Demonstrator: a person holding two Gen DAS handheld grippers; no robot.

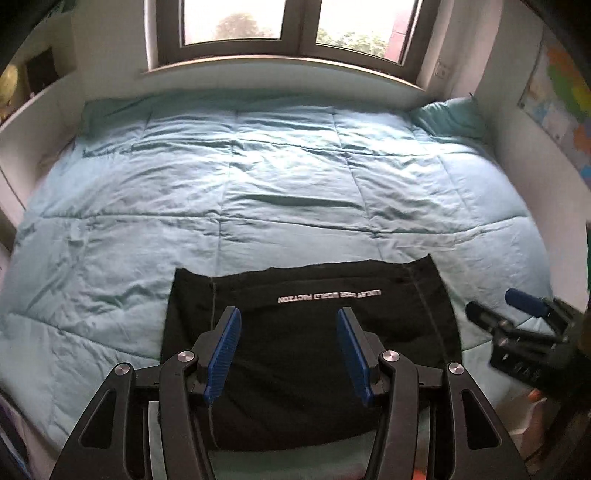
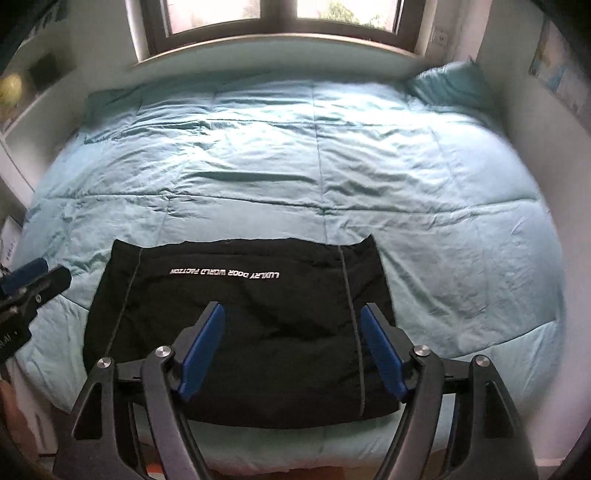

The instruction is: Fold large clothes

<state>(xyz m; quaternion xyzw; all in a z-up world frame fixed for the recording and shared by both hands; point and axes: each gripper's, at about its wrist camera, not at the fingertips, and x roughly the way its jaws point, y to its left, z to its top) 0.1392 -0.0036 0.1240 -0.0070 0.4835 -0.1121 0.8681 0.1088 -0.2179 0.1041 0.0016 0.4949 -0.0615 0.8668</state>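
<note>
A black garment [image 1: 314,332] with a line of white lettering lies folded into a flat rectangle at the near edge of the bed; it also shows in the right wrist view [image 2: 240,325]. My left gripper [image 1: 290,317] is open and empty, held above the garment's near part. My right gripper [image 2: 293,314] is open and empty, above the garment's near right part. The right gripper shows at the right edge of the left wrist view [image 1: 498,304], beside the garment. The left gripper shows at the left edge of the right wrist view [image 2: 40,275].
A light teal quilt [image 1: 258,192] covers the whole bed. A teal pillow [image 1: 450,114] lies at the far right corner. A window [image 1: 288,33] stands behind the bed, white walls on both sides, and a colourful map [image 1: 561,107] hangs on the right wall.
</note>
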